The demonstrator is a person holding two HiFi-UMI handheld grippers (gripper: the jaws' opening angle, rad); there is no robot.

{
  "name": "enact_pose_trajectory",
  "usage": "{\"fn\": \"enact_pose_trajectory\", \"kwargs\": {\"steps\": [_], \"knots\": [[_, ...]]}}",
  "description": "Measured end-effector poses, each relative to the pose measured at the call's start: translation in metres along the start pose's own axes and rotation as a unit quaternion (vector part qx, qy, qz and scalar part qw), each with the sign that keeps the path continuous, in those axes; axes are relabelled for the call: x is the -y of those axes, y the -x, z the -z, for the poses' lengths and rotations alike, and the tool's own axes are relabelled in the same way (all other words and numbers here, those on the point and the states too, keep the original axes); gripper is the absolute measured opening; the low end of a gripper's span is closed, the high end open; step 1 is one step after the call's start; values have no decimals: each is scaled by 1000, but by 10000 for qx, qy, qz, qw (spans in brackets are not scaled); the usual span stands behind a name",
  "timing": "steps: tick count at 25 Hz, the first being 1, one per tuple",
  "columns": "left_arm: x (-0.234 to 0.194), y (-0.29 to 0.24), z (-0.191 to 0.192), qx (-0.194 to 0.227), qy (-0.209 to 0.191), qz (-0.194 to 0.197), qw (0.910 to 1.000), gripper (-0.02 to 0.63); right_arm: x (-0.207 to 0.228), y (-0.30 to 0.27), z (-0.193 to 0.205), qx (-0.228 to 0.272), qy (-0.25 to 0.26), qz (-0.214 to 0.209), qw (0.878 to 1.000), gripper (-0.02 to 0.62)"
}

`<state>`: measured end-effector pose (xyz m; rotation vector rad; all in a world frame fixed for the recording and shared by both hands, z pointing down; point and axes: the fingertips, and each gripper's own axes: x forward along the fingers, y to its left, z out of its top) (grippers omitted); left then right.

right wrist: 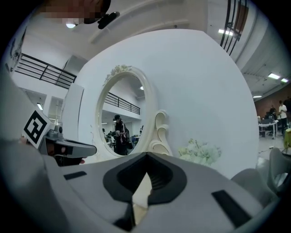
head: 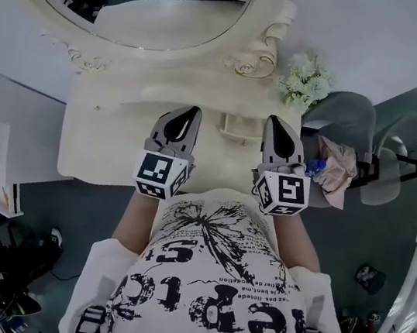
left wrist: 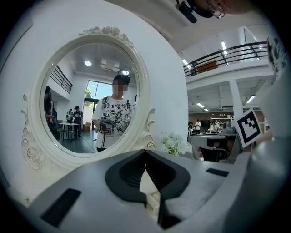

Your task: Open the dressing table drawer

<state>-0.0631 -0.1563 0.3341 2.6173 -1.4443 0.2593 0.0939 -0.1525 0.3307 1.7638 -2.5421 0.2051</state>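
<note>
1. Currently the left hand-held gripper point(head: 192, 111) and right hand-held gripper point(head: 272, 120) are both clenched and empty above the worktop point(head: 103, 137).
2. The drawer point(head: 238, 130) sits between them, untouched.
3. Clenched jaws would likely skid off its pull, and a wide swing could knock the flowers point(head: 306, 79).

Dressing table point(head: 102, 145) cream; flowers point(head: 307, 79) white; chair point(head: 349, 117) grey.

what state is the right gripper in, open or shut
Shut and empty: in its own view the right gripper has its jaw tips touching, with nothing between them; the head view shows them together too.
</note>
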Motion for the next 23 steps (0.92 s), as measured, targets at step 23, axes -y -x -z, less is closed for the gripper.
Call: {"fn": "enact_pose_trajectory", "kwargs": {"steps": [23], "knots": [[3, -7, -2, -54, 8, -66, 10000, 18, 8, -9, 7, -84, 123, -47, 9999, 17]]}}
